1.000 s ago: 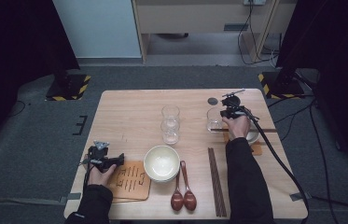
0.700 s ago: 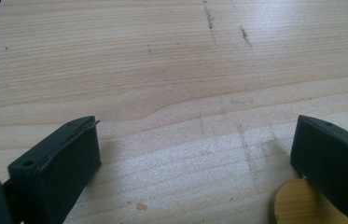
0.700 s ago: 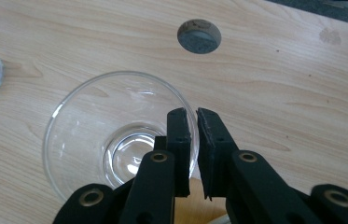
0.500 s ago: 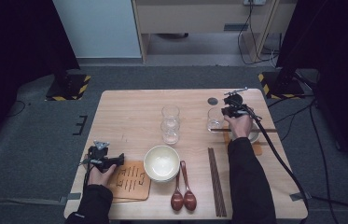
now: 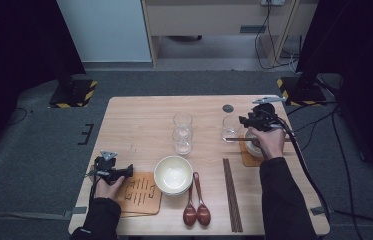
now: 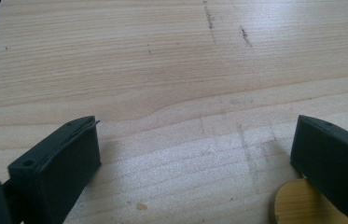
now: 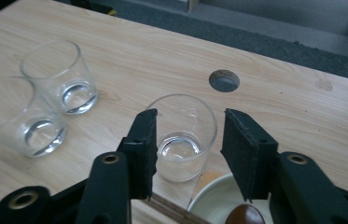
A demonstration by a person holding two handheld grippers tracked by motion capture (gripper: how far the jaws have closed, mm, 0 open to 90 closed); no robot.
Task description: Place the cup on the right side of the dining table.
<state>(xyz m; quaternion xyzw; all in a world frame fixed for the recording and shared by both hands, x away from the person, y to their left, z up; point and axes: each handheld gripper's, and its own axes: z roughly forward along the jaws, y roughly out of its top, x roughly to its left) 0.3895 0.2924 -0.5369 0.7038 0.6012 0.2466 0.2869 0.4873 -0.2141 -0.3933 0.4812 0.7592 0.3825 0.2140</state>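
Table (image 5: 139, 120): pale wood, its far-left stretch bare, its near edge crowded. 2 glass tumblers (image 5: 182, 132) stand at centre, one just behind the other. A 3rd glass (image 5: 231, 128) stands well to their right, near the far-right corner, with a round cable hole (image 5: 228, 108) just beyond it. A cream bowl (image 5: 173, 174) sits at the near centre, 2 brown spoons (image 5: 196, 207) beside it, dark chopsticks (image 5: 232, 192) to their right. An open lane of bare wood runs between the tumbler pair and the 3rd glass.

Right gripper (image 5: 246, 121): held over the far-right part of the table, just right of the 3rd glass, above a white dish (image 5: 252, 145) on a coaster. In the right gripper view (image 7: 188, 135) the glass (image 7: 183, 135) stands upright between and beyond the 2 jaws; both pads stand clear of its wall. The jaws have just been opening, now at middling width, gripping nothing. This view also shows a brown spoon bowl (image 7: 244, 215) in the dish at the bottom edge, which the high view hides behind the hand.

Left gripper (image 5: 129, 170): at the near-left, beside a wooden coaster (image 5: 141, 192). The left gripper view (image 6: 195, 154) shows jaws wide apart over bare wood, empty; the coaster's rounded corner (image 6: 297, 205) lies by one jaw.
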